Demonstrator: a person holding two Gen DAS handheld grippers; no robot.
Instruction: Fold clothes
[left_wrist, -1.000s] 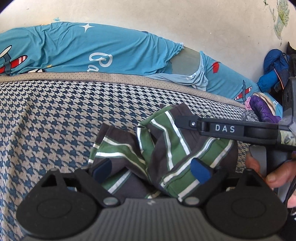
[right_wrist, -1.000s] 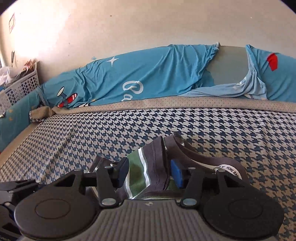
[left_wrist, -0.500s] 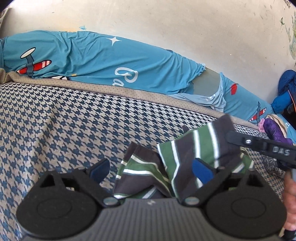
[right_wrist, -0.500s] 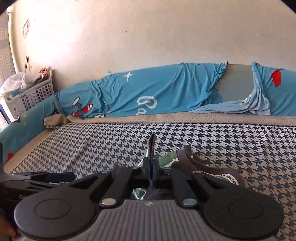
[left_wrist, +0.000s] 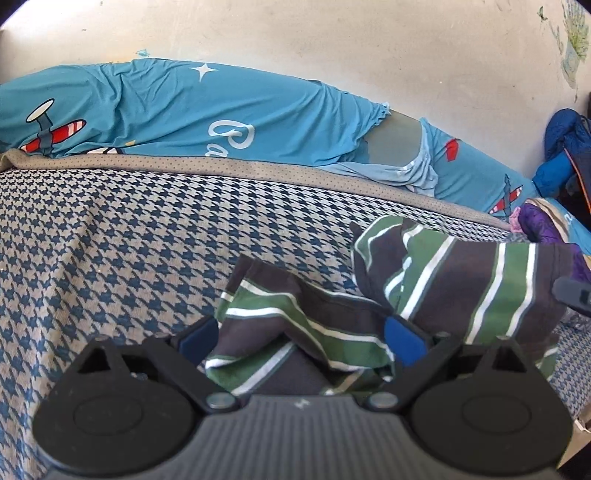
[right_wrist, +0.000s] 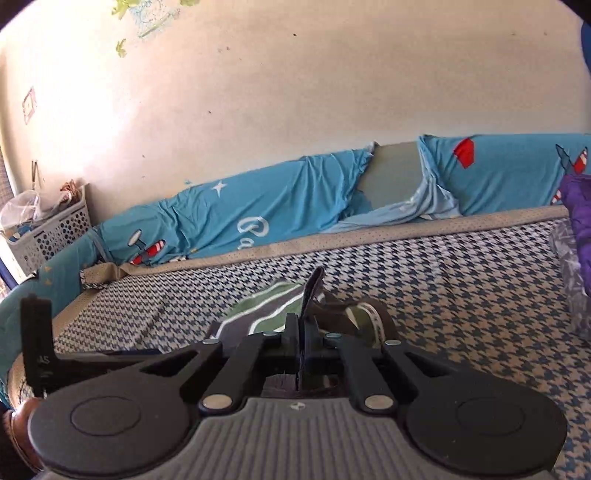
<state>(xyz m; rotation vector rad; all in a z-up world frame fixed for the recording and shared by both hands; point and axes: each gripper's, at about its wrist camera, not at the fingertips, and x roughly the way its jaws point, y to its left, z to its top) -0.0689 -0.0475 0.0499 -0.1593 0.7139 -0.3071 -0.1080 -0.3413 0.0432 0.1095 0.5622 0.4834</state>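
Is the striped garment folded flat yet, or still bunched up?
Still bunched. The striped garment lies crumpled on the bed, one end lifted by the shut right gripper; the left gripper is open around it.

A second ago the right tool (right_wrist: 300, 347) stood with its jaws apart around a fold of the striped garment (left_wrist: 461, 280); now its jaws are pressed together on that fold, having just been closing. It has carried the pinched cloth up and off to the right, so that part of the garment now hangs lifted above the bed (left_wrist: 110, 236). The left tool (left_wrist: 301, 338) has spread its jaws a little wider, and the cloth between them lies loose.
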